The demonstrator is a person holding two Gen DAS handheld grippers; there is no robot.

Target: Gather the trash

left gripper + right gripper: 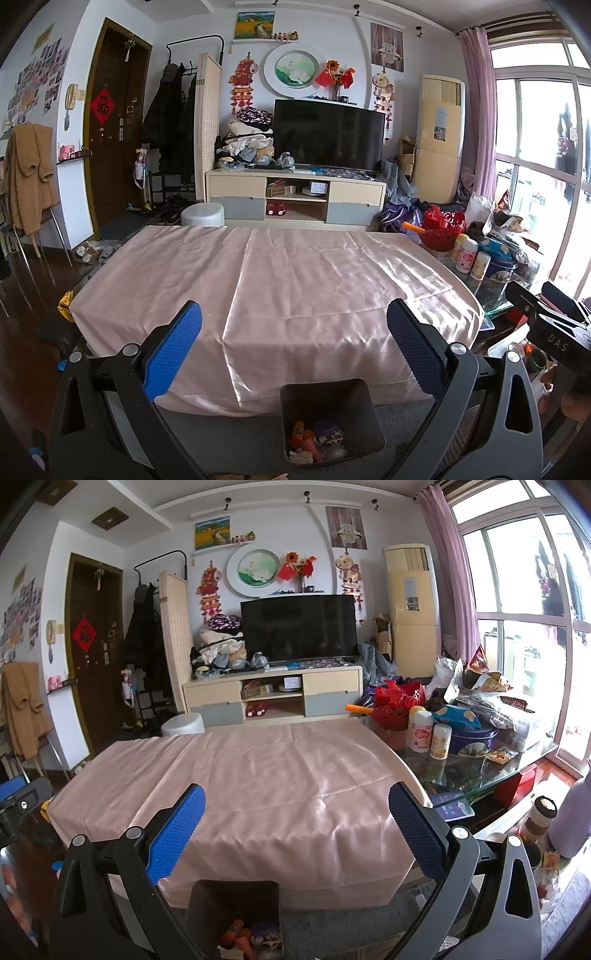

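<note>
Over the table, both grippers spread wide and empty
The left gripper (294,350) and right gripper (296,830) touch nothing, level above the pink cloth (295,280); the bin (332,417) of trash (317,443) stands on grey carpet (221,439) against the table's near edge, TV (328,134) beyond

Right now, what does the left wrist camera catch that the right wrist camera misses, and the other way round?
Only the left wrist view shows the other black gripper's body at its right edge. Only the right wrist view shows the lavender plastic bottle by the window. Both share the pink satin tablecloth, the dark square trash bin holding wrappers, and open blue-padded grippers: left, right.
</note>
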